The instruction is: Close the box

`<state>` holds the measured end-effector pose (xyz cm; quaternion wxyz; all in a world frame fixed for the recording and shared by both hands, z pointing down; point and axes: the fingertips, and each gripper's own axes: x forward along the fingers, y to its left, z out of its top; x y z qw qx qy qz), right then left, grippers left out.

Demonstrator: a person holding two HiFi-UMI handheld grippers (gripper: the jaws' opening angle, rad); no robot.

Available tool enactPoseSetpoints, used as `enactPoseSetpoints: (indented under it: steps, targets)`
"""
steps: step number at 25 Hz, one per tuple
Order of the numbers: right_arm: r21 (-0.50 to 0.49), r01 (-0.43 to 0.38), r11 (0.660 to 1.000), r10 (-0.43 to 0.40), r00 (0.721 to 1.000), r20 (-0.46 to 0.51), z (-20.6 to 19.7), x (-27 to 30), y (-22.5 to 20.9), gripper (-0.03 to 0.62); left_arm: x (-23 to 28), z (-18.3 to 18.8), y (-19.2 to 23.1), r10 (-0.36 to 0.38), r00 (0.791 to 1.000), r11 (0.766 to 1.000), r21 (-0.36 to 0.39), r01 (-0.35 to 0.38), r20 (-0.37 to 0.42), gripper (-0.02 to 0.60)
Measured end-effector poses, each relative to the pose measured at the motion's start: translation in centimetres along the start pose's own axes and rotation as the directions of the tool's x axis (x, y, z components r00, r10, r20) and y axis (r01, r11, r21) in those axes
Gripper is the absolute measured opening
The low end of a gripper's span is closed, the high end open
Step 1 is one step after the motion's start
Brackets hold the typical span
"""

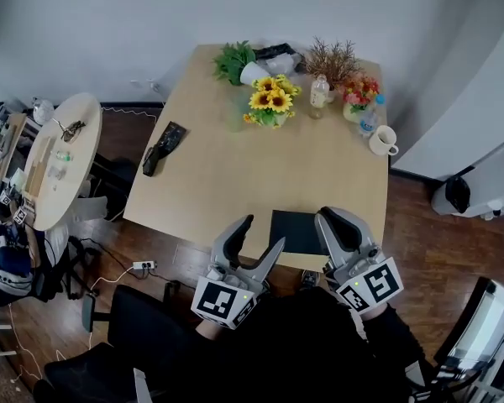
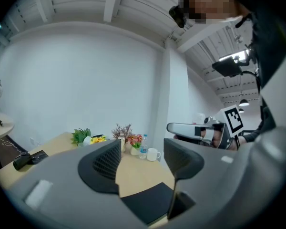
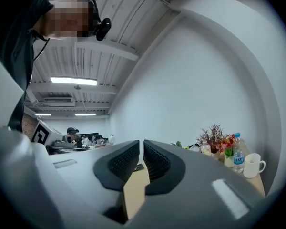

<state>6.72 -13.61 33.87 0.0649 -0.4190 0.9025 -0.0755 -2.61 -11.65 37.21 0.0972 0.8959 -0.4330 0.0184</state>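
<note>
A flat black box (image 1: 296,232) lies closed-looking at the near edge of the wooden table (image 1: 235,183); its dark top (image 2: 150,202) shows below my left jaws. My left gripper (image 1: 263,232) hangs just left of the box, open, with nothing between the fingers (image 2: 142,163). On the box's right side, my right gripper (image 1: 336,218) sits above its near corner. Its jaws (image 3: 141,151) stand almost together with only a thin slit, and nothing is held; bare table (image 3: 136,192) shows under them. The right gripper also appears in the left gripper view (image 2: 190,128).
At the table's far end stand sunflowers (image 1: 270,99), a green plant (image 1: 233,61), dried and red flowers (image 1: 353,78), a bottle (image 1: 320,91) and a white mug (image 1: 382,140). A black object (image 1: 164,147) lies at the left edge. A round side table (image 1: 63,158) stands left.
</note>
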Motion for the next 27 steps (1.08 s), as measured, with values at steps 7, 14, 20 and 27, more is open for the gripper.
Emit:
enactPoseSetpoints:
  steps: [7, 14, 20, 27]
  targets:
    - [-0.032, -0.001, 0.999, 0.0, 0.999, -0.043, -1.2, 0.3, 0.4, 0.015, 0.5, 0.2, 0.2, -0.018, 1.0, 1.0, 0.005, 0.018, 0.0, 0.265]
    - [-0.041, 0.008, 0.999, -0.01, 0.999, -0.05, -1.4, 0.1, 0.1, 0.015, 0.9, -0.1, 0.0, -0.028, 1.0, 1.0, 0.001, 0.028, -0.013, 0.265]
    - [-0.045, 0.004, 0.999, -0.006, 0.999, -0.052, -1.5, 0.2, 0.2, 0.015, 0.9, -0.2, -0.1, -0.03, 0.999, 1.0, 0.004, 0.03, -0.016, 0.265]
    - [-0.045, -0.002, 0.999, -0.001, 0.998, -0.06, -1.8, 0.2, 0.3, 0.015, 0.9, -0.4, 0.1, -0.03, 0.999, 1.0, 0.003, 0.03, -0.022, 0.265]
